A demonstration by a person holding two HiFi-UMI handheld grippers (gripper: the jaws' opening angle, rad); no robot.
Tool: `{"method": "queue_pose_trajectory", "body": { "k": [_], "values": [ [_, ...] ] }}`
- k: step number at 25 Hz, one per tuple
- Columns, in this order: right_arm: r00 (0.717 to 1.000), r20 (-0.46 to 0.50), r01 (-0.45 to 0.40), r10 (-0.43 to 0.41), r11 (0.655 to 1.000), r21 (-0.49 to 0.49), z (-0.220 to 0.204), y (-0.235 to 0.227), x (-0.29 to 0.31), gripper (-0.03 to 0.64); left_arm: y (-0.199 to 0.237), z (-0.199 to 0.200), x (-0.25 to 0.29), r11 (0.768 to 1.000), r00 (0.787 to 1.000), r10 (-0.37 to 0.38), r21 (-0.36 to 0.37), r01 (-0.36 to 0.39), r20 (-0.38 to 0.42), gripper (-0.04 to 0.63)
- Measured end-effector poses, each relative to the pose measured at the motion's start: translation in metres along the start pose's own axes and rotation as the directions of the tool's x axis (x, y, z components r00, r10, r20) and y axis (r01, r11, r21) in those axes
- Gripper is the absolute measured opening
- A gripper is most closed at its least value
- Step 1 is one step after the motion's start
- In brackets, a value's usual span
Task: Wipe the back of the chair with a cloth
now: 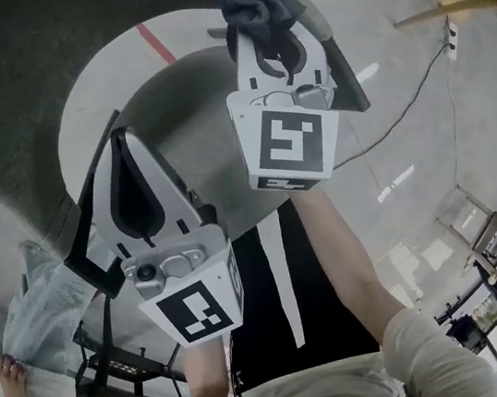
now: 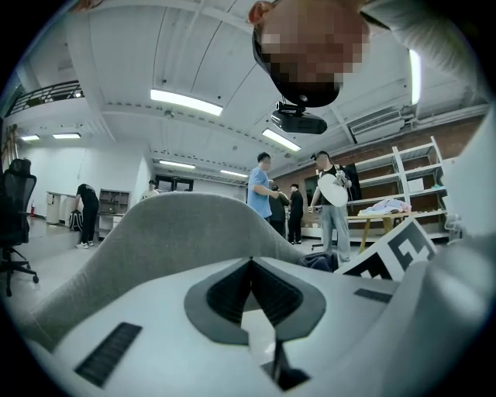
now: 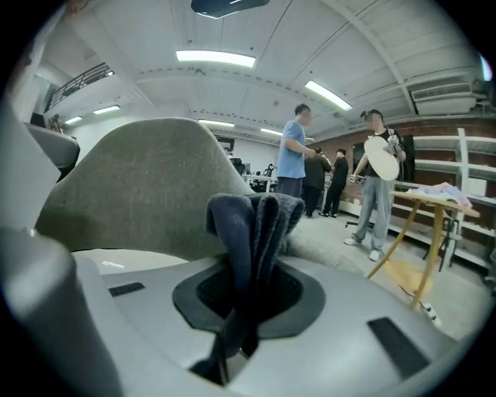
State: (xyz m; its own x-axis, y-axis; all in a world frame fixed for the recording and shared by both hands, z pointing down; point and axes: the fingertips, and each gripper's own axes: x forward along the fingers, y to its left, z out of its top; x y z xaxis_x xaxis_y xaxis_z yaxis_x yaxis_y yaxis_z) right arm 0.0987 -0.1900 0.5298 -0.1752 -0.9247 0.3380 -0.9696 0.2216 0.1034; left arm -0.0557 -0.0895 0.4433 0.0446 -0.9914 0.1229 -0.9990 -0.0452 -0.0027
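I count two grippers: left gripper (image 1: pixel 123 143), right gripper (image 1: pixel 269 35). One dark cloth (image 3: pixel 252 225). One grey chair (image 3: pixel 139 186). One black office chair (image 2: pixel 17 209), far off. One wooden table (image 3: pixel 434 201). Six bystanders (image 2: pixel 263 186) in the left gripper view, I think; just four show in the right gripper view.

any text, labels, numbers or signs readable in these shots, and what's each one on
No readable words, numbers or brands in any view.
left cube: a black-and-white square marker pattern, not letters.
right cube: the same kind of pattern, not letters.
cloth and chair back: no print showing.
shelves in the background: anything on them is too small to read.
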Motion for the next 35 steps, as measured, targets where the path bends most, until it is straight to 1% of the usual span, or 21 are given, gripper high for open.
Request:
{"method": "queue_pose_trajectory", "body": {
  "k": [3, 6, 13, 17, 20, 28, 32, 35],
  "values": [
    [0.999, -0.012, 0.042, -0.042, 0.999, 0.018, -0.008, -0.007, -0.010, 0.054, -0.008, 0.000, -0.001, 0.999, 0.999, -0.033, 0.011, 0.033, 0.000, 0.015],
    [0.998, -0.026, 0.062, -0.061, 0.998, 0.029, -0.013, -0.010, -0.019, 0.054, -0.012, 0.000, -0.002, 0.999, 0.999, -0.046, 0.013, 0.046, 0.003, 0.015],
    [0.994, -0.031, 0.107, -0.105, 0.993, 0.054, -0.022, -0.018, -0.027, 0.054, -0.020, -0.001, -0.002, 0.999, 0.999, -0.049, 0.012, 0.049, 0.006, 0.015],
    [0.992, -0.040, 0.119, -0.117, 0.991, 0.055, -0.024, -0.020, -0.029, 0.054, -0.017, -0.004, -0.005, 1.000, 1.000, -0.029, 0.006, 0.029, -0.004, 0.015],
    [0.992, -0.049, 0.118, -0.115, 0.991, 0.060, -0.026, -0.020, -0.030, 0.054, -0.013, -0.005, -0.008, 1.000, 1.000, -0.008, 0.003, 0.008, -0.008, 0.015],
    [0.994, -0.060, 0.096, -0.093, 0.994, 0.050, -0.026, -0.021, -0.033, 0.054, 0.000, 0.004, -0.014, 0.998, 0.998, 0.054, -0.010, -0.054, 0.011, 0.015],
    [0.997, -0.033, 0.068, -0.066, 0.996, 0.053, -0.006, -0.013, -0.038, 0.054, 0.004, 0.021, -0.016, 0.997, 0.997, 0.075, -0.016, -0.075, 0.034, 0.015],
    [0.999, 0.001, 0.046, -0.047, 0.997, 0.069, 0.021, -0.005, -0.041, 0.054, 0.007, 0.045, -0.017, 0.996, 0.993, 0.092, -0.020, -0.090, 0.071, 0.015]
  ]
}}
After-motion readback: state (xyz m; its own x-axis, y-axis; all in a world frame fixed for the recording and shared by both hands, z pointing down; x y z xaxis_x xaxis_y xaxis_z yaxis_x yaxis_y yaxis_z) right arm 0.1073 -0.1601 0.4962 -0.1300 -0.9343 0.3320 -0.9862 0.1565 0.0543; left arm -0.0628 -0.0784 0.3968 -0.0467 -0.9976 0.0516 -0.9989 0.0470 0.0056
